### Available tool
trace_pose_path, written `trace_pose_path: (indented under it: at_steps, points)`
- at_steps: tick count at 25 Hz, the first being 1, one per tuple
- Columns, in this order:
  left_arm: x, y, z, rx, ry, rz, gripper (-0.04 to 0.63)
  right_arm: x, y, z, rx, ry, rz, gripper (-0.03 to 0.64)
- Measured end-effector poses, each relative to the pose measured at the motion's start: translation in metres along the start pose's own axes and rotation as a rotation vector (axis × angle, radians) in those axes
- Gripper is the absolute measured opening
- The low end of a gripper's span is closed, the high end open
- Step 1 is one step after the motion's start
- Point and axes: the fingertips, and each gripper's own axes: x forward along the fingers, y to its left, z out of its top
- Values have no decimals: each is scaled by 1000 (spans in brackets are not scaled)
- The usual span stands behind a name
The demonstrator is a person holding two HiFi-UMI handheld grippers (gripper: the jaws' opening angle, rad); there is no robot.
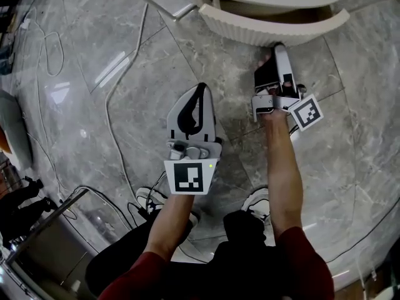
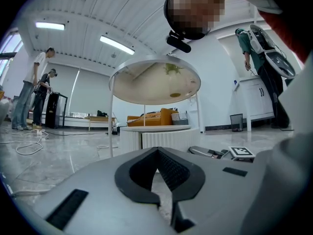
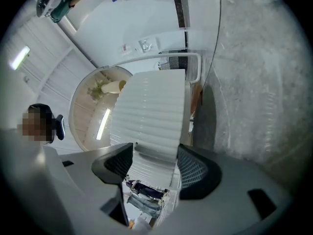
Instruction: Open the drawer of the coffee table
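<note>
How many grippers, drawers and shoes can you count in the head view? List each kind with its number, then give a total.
Grippers: 2, the left gripper and the right gripper
Drawers: 1, the drawer
Shoes: 2, the left shoe and the right shoe
Total: 5

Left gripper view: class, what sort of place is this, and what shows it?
Probably a large indoor hall or lab staged with furniture: a polished marble floor, a ribbed white coffee table and ceiling strip lights.

red sleeves (image 1: 305,258), white left claw (image 1: 201,87), right claw (image 1: 279,47)
</note>
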Motion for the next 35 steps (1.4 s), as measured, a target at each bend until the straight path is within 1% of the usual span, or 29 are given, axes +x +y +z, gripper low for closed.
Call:
trace_pose_path:
  at_steps: [3, 7, 12, 14, 16, 18, 20, 22, 26, 30, 32, 35]
  points:
    - [-2, -3, 4, -11, -9, 1, 5, -24, 10, -6, -20, 24, -13, 301]
    - [-10, -9, 8, -16, -20, -2, 5, -54, 21, -14, -14, 46, -29, 299]
    - [-25, -20, 11, -18, -24, -8, 5, -93, 31, -19, -5, 47, -50, 299]
    - [-31, -22, 8, -12, -9, -16, 5, -107, 39, -19, -9, 41, -52, 299]
    - [-38, -19, 5, -9, 9, -8, 5, -116, 45, -23, -1, 42, -50, 301]
    - [-40, -17, 6, -17, 7, 4, 5, -125, 47, -26, 5, 53, -53, 301]
    - [-40, -21, 5, -26, 2, -4, 5, -133, 49, -22, -1, 59, -61, 298]
    - [-43, -26, -2, -22, 19, -19, 5, -133, 51, -21, 0, 56, -58, 298]
    - [-48, -26, -7, -17, 28, -17, 5, -131, 47, -29, 20, 48, -58, 298]
    - [-45, -27, -2, -15, 8, -21, 5, -138, 43, -27, -13, 46, -114, 298]
    - [-43, -24, 0, -12, 12, -22, 5, -143, 44, -24, -37, 51, -151, 298]
    - [-41, -17, 16, -1, 20, -20, 5, -150, 61, -17, -100, 60, -210, 298]
